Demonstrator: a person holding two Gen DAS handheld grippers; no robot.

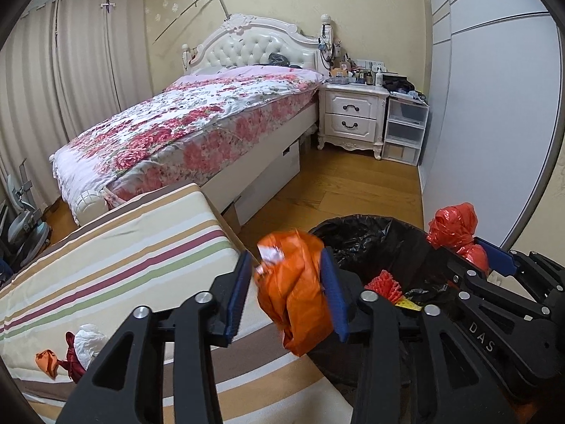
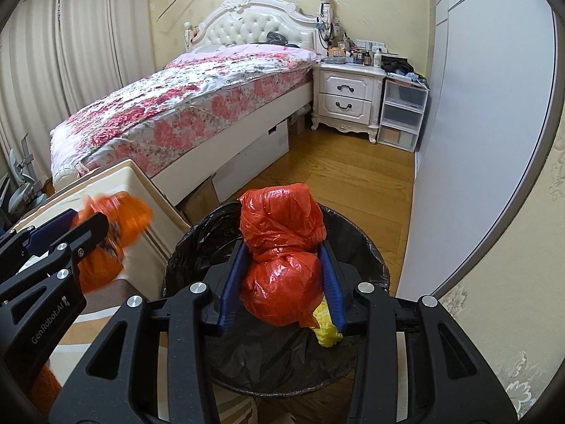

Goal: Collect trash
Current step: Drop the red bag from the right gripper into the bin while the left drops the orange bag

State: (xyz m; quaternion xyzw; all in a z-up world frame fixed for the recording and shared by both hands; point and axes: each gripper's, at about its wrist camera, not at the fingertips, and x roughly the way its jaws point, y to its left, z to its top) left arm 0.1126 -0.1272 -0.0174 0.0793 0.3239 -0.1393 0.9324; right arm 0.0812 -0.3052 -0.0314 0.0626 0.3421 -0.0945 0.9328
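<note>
My left gripper (image 1: 287, 282) is shut on a crumpled orange bag (image 1: 296, 289) and holds it at the left rim of a bin lined with a black bag (image 1: 353, 236). My right gripper (image 2: 282, 279) is shut on a knotted red plastic bag (image 2: 282, 247) and holds it over the bin's opening (image 2: 275, 353). The red bag also shows in the left wrist view (image 1: 455, 229), and the orange bag in the right wrist view (image 2: 113, 222). Red and yellow scraps (image 1: 388, 284) lie inside the bin. More scraps, orange, dark red and white (image 1: 70, 353), lie on the striped cushion (image 1: 123, 247).
A bed with a floral cover (image 1: 197, 120) stands behind the cushion. A white nightstand (image 1: 353, 116) and plastic drawers (image 1: 404, 130) stand at the back. A grey wardrobe door (image 1: 494, 123) runs along the right. Wooden floor (image 1: 353, 183) lies between.
</note>
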